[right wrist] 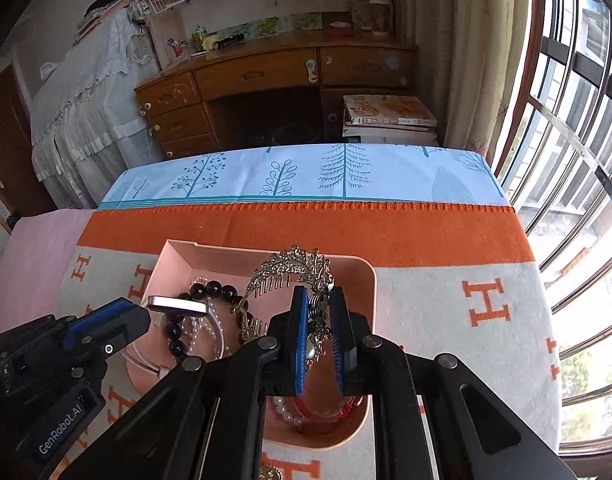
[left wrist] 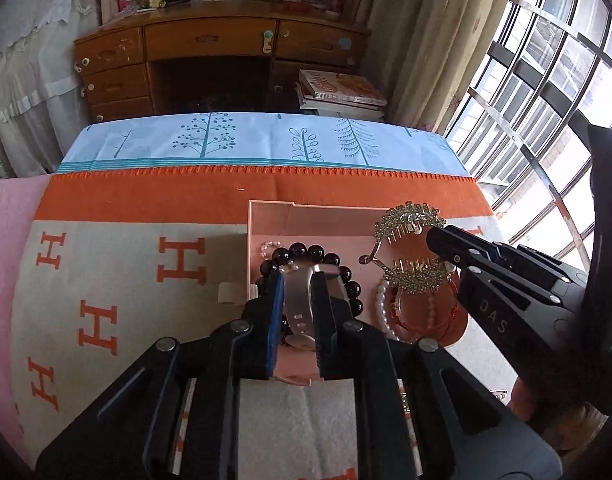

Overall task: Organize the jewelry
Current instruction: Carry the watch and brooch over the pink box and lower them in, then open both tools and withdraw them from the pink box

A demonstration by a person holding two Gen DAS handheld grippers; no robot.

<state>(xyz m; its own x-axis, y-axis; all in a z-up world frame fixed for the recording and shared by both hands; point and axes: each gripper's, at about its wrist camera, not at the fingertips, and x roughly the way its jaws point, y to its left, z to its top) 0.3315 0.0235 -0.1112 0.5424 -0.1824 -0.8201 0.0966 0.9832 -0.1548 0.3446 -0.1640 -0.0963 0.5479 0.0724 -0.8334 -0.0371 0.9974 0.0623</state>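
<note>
A pink tray (left wrist: 271, 222) (right wrist: 368, 280) sits on the orange-and-cream blanket. It holds a black bead bracelet (left wrist: 306, 251) (right wrist: 213, 290), a white pearl string (left wrist: 382, 312) (right wrist: 283, 412) and a red cord bracelet (left wrist: 450, 322) (right wrist: 326, 410). My left gripper (left wrist: 297, 280) (right wrist: 141, 312) is shut on a silver bangle (left wrist: 297, 304) (right wrist: 177, 306) above the tray's left part. My right gripper (right wrist: 318, 300) (left wrist: 436, 240) is shut on a gold leaf-shaped hair comb (right wrist: 293, 268) (left wrist: 410, 218) held above the tray's right part.
The blanket (left wrist: 117, 272) (right wrist: 446, 320) covers the table's near part, with a pale blue tree-print cloth (left wrist: 265, 140) (right wrist: 306, 176) beyond. A wooden desk (left wrist: 209, 60) and a stack of books (left wrist: 342, 92) stand behind. A barred window (left wrist: 546, 80) is on the right.
</note>
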